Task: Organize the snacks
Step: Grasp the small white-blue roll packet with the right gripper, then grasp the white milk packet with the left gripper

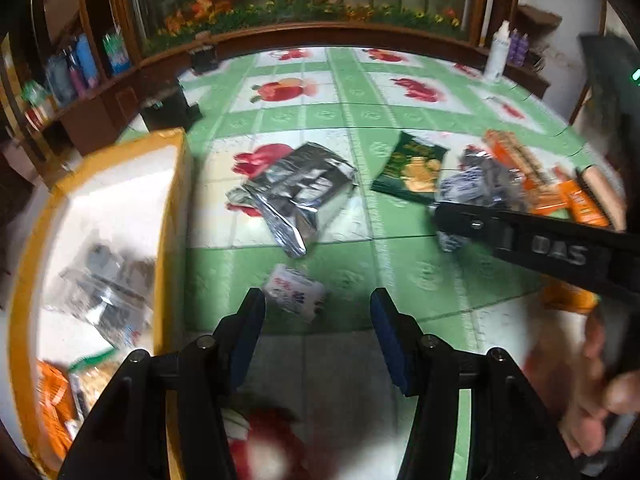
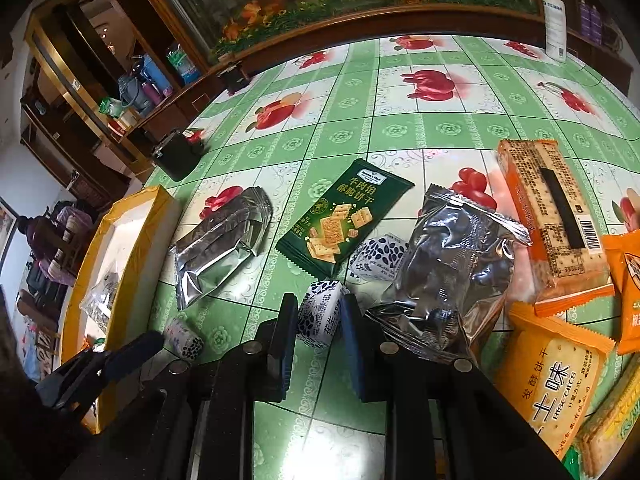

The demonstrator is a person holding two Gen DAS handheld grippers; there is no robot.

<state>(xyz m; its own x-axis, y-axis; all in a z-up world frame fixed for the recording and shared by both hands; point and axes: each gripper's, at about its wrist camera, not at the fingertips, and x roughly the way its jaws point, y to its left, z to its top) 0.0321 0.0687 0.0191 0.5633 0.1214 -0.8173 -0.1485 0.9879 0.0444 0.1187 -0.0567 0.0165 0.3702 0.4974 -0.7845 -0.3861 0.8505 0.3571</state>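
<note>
My right gripper [image 2: 319, 312] is shut on a small white packet with a blue pattern [image 2: 320, 320], which sits low over the green tablecloth. From the left wrist view this gripper [image 1: 444, 216] reaches in from the right. My left gripper [image 1: 318, 300] is open with nothing in it, beside the yellow-rimmed white box [image 1: 172, 208], and a similar small white packet [image 1: 294, 292] lies on the cloth just past its fingertips. The box holds several snack packs. Loose on the table are two silver bags [image 2: 224, 248] [image 2: 452, 280], a green cracker pack [image 2: 344, 216] and another small packet [image 2: 378, 258].
Orange biscuit packs [image 2: 552, 216] [image 2: 548, 384] crowd the right side of the table. A black box [image 2: 176, 156] stands at the far left edge and a white bottle [image 2: 554, 16] at the back right. A wooden cabinet with a flower picture runs behind the table.
</note>
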